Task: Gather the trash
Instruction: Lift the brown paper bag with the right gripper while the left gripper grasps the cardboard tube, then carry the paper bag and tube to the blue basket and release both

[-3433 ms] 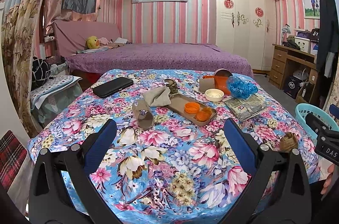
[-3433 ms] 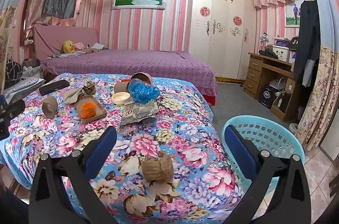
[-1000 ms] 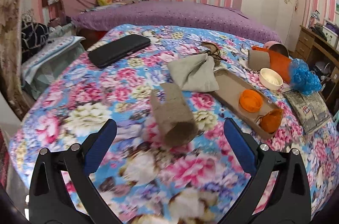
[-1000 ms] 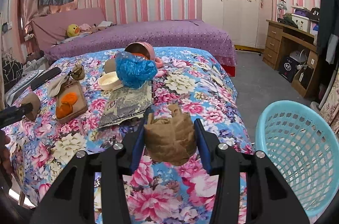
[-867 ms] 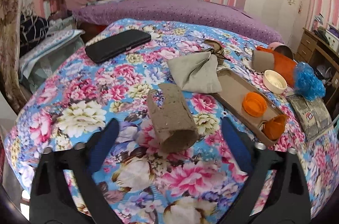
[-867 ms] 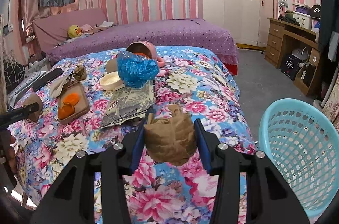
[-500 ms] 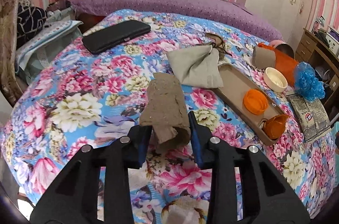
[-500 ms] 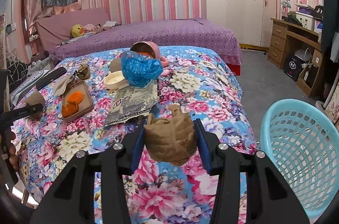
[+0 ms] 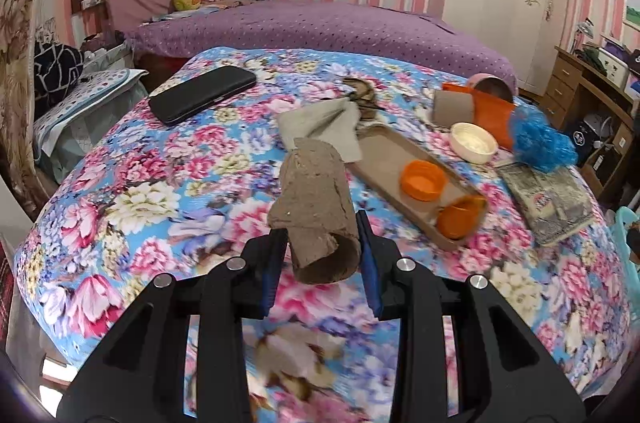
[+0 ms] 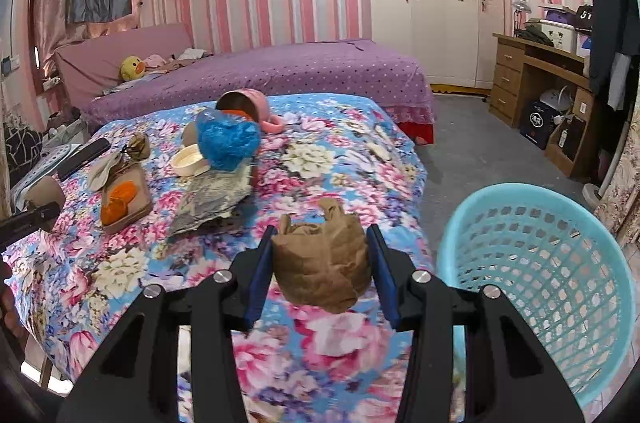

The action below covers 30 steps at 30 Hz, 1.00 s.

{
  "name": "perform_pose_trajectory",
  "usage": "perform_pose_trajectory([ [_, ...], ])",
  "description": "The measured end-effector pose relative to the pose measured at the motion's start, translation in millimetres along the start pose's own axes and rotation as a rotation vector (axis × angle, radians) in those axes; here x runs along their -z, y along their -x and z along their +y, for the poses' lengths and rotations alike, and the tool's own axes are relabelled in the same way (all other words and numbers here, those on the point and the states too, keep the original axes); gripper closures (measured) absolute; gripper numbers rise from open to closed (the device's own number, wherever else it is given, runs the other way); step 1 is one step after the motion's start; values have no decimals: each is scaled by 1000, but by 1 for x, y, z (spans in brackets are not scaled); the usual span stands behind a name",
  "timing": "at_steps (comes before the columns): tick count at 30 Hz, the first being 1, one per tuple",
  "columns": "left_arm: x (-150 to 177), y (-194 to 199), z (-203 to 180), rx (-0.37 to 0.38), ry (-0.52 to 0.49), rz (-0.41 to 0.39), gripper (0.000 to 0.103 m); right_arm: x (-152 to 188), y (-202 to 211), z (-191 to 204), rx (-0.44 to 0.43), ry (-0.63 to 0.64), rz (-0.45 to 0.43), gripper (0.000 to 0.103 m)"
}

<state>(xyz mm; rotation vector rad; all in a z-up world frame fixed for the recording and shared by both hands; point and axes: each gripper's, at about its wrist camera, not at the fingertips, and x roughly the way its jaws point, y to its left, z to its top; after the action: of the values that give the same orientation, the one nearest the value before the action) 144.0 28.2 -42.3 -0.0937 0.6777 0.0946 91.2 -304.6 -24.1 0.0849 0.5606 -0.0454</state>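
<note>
My left gripper (image 9: pixel 320 243) is shut on a brown cardboard tube (image 9: pixel 316 207) and holds it just above the floral tablecloth (image 9: pixel 160 191). My right gripper (image 10: pixel 322 251) is shut on a crumpled brown paper bag (image 10: pixel 320 263), held above the table's right edge. The light blue basket (image 10: pixel 540 283) stands on the floor to the right of the bag. The left gripper and its tube also show at the far left of the right wrist view (image 10: pixel 40 199).
On the table lie a black case (image 9: pixel 202 93), a beige cloth (image 9: pixel 324 127), a brown tray (image 9: pixel 392 159) with two orange lids, a white bowl (image 9: pixel 474 143), a blue plastic wad (image 9: pixel 540 143), a foil packet (image 9: pixel 548 195) and a tipped pink cup (image 10: pixel 248 105). A purple bed stands behind.
My left gripper has closed on the cardboard tube and lifted it slightly. My right gripper, still holding the paper bag, has risen and shifted towards the basket.
</note>
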Motion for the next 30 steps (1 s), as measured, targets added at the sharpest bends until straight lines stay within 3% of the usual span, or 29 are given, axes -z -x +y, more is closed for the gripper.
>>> perform_pose_trajectory([
  [12,9,21,-55,68,-61,-34,70,-1,10,-33,46,-21,-9,58],
  [18,0,48,-102,117,-134,-112,70,-17,23,-65,62,-45,-36,58],
  [25,-6,61,-195,321,-192,-92,70,-41,39,-124,155,-11,-44,58],
  [30,9,56,-250,429,-239,-42,70,-25,34,-171,230,-43,-17,58],
])
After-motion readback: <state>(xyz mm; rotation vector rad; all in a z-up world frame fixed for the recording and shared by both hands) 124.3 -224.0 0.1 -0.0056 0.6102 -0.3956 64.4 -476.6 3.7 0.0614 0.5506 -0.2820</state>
